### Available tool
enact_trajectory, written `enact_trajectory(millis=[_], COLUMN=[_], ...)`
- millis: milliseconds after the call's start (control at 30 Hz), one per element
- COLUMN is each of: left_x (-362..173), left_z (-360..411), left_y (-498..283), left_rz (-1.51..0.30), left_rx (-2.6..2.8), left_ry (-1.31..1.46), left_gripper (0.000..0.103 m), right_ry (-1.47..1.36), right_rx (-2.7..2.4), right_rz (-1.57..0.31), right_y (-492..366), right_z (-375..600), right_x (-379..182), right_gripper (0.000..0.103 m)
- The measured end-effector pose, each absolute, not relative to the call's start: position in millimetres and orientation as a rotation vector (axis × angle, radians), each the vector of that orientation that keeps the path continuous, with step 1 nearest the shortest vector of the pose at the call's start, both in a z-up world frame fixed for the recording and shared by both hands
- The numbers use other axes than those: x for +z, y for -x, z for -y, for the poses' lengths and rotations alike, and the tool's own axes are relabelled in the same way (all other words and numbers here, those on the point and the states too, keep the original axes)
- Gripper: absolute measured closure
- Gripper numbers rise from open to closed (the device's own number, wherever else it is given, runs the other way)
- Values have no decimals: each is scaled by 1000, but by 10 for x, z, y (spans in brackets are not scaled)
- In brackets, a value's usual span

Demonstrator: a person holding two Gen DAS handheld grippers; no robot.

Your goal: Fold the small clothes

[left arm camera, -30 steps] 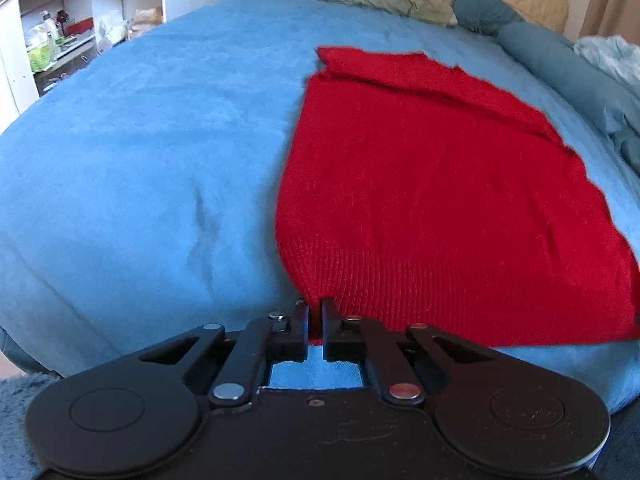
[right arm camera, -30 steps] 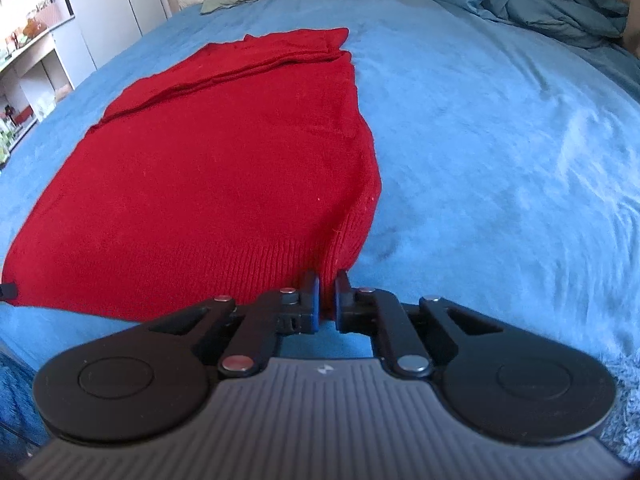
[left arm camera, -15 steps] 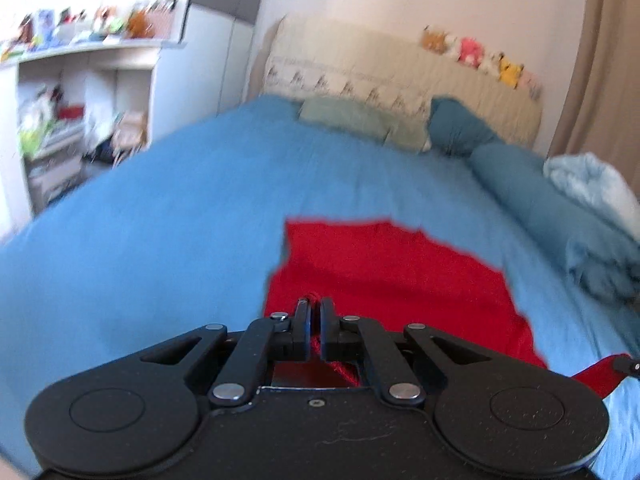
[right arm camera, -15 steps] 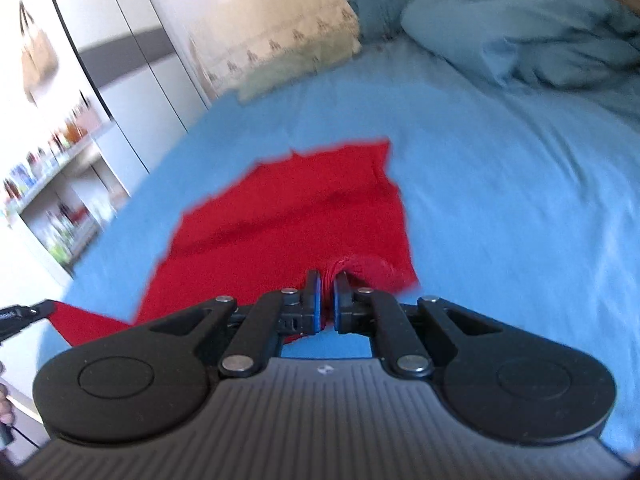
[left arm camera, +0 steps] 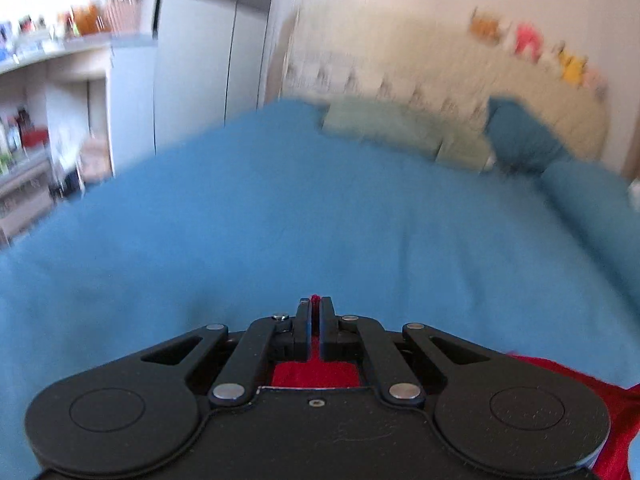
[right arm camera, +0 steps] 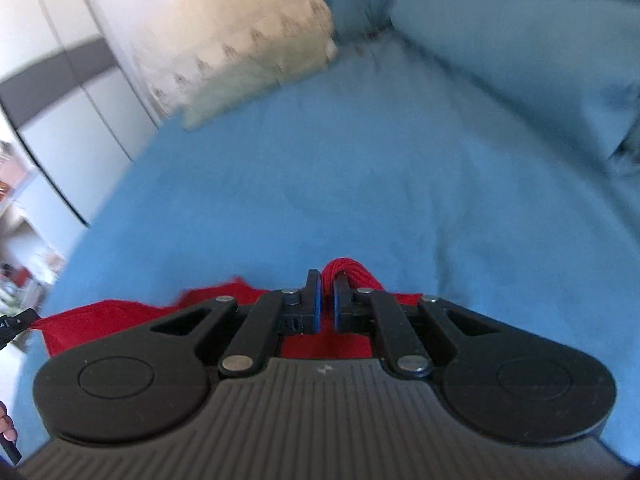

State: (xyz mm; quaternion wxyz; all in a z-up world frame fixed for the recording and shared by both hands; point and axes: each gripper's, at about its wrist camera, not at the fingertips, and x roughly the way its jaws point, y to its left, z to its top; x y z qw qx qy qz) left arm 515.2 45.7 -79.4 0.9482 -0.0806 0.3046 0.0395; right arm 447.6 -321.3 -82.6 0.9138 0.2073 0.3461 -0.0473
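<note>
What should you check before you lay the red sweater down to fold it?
1. Left gripper shut on the sweater: ok, red knit shows between its fingers.
2. Right gripper shut on the sweater: ok, a bunch of knit is pinched.
3. Both corners level: cannot tell, the pictures are blurred.
4. Blue blanket ahead free for landing: ok, only pillows far off.
5. Sweater hanging smooth underneath: cannot tell, mostly hidden below the grippers.

Red sweater [right arm camera: 108, 316]; blue bedspread [left arm camera: 280, 216]; black claws.
</note>
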Motion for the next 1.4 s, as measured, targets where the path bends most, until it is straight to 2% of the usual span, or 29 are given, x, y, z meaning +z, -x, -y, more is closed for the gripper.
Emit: enact_trajectory(millis=[67, 167, 200, 233, 267, 300, 333, 367, 500, 700, 800, 967, 1100, 1233, 1400], left_x=[-1102, -1250, -1235, -1196, -1140, -1071, -982, -899, -864, -1461, -1591, -1533, -1175, -833, -881], left_z=[-405, -415, -432, -455, -446, -439, -417, -396, -283, -315, -407, -382, -237, 47, 403], left_y=[-5370, -5476, -5474, -5458, -5421, -5351, -5252, -5112, -4692, -4328, -4231, -4321, -4178, -3936, -3855], left_rz=[-674, -712, -718, -721, -720, -712, -692, -672, -766, -982, -974, -1007, -952, -913, -935], left_rx=[101, 110, 115, 116, 119, 126, 136, 138, 3, -9, -21, -5, -31, -120, -153], left_ry=[134, 110, 114, 111, 98, 75, 39, 3, -15, -1, -1, -19, -53, -116, -181], left_gripper=[100, 99, 96, 88, 67, 53, 30, 22, 14, 14, 11, 9, 10, 3, 2], right_ry=[-428, -404, -397, -373, -349, -319, -274, -243, -188, -120, -188, -220, -186, -201, -321], right_rx=[-101, -92, -86, -82, -78, -80, -83, -84, -6, -10, -73, -69, -67, -140, -164], right_rz=[-732, -736, -731, -726, -721, -709, -680, -658, -701, -868, -893, -910, -859, -866, -933], right_y=[-4693, -4801, -4801, -4784, -4761, -4692, -4550, -4453, -4100, -3936, -3885, -3873, -3717, -3366, -2960], right_z=[3235, 3250, 3274, 3266, 3262, 3225, 3153, 3098, 2796, 2513, 2690, 2810, 2864, 2903, 2833], right_x=[-1113, -1247, -1237, -1193, -1145, -1087, -997, -923, -867, -1333, -1528, -1459, -1081, -738, -859], right_gripper=[82, 81, 78, 75, 61, 35, 21, 0, 0, 0, 0, 0, 0, 0, 0])
